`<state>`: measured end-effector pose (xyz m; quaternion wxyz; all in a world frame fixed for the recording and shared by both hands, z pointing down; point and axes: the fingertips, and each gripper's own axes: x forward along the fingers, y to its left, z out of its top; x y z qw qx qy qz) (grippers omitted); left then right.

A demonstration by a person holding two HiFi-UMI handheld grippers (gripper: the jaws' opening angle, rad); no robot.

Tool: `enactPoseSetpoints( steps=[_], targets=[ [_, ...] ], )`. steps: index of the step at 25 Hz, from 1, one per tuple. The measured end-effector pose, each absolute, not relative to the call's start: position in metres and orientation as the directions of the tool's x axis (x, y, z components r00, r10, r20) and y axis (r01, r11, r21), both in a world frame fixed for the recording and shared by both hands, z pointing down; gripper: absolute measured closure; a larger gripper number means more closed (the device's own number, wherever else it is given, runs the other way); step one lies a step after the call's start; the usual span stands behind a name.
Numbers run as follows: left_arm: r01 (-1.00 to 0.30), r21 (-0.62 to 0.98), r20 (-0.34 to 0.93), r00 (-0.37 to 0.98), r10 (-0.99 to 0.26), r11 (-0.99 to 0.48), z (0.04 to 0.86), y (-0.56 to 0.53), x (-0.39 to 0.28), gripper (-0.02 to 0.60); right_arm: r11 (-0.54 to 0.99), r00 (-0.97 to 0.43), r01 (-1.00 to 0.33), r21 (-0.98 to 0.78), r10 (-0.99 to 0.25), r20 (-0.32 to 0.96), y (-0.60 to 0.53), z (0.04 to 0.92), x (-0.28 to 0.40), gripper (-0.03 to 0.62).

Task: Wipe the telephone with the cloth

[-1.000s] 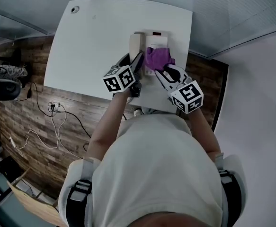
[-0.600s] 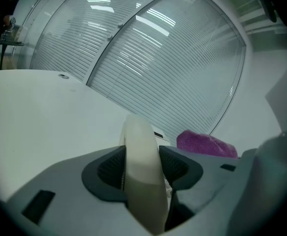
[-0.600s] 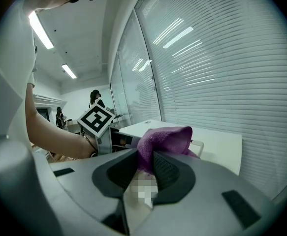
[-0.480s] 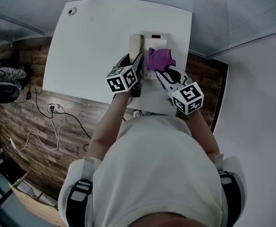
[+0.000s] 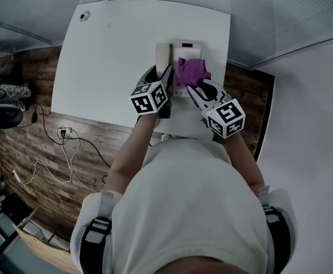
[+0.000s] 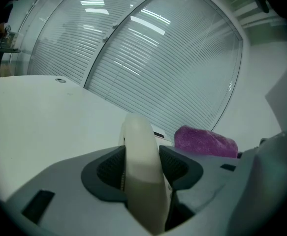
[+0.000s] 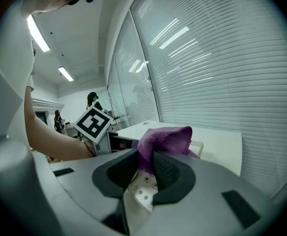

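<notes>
A person stands over a white table [image 5: 109, 50] with a cream telephone [image 5: 188, 44] near its far right edge, most of the set hidden from the head view by the purple cloth [image 5: 190, 71] lying on it and by the two tools reaching in. The left gripper [image 6: 142, 163] has its jaws pressed against both sides of the handset [image 5: 163, 53], whose lower end is lost between the pads. The right gripper [image 7: 145, 170] pinches a fold of the cloth, the rest bunched up above the jaws. A few keypad buttons [image 7: 141, 195] show just beneath them, while the rest of the keypad cannot be made out. The person's torso [image 5: 189, 210] cuts off the table's near edge. Compared with a second ago, the left gripper's marker cube [image 5: 151, 97] has edged slightly toward the telephone, while the cloth and the right gripper sit almost where they were.
</notes>
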<state>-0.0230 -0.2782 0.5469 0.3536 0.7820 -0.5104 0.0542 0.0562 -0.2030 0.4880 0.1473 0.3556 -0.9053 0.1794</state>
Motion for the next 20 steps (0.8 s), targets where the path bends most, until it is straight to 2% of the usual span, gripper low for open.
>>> enactPoseSetpoints(
  steps=[15, 20],
  targets=[
    [-0.812, 0.535, 0.406, 0.489, -0.772, -0.233, 0.533, -0.271, -0.024, 0.359, 0.666, -0.695, -0.709, -0.231, -0.606, 0.386, -0.2, 0.487, 0.052, 0.493],
    [-0.805, 0.547, 0.38, 0.485, -0.787, -0.232, 0.522, -0.254, -0.031, 0.382, 0.657, -0.686, -0.72, -0.224, -0.622, 0.378, -0.191, 0.483, 0.047, 0.493]
  ],
)
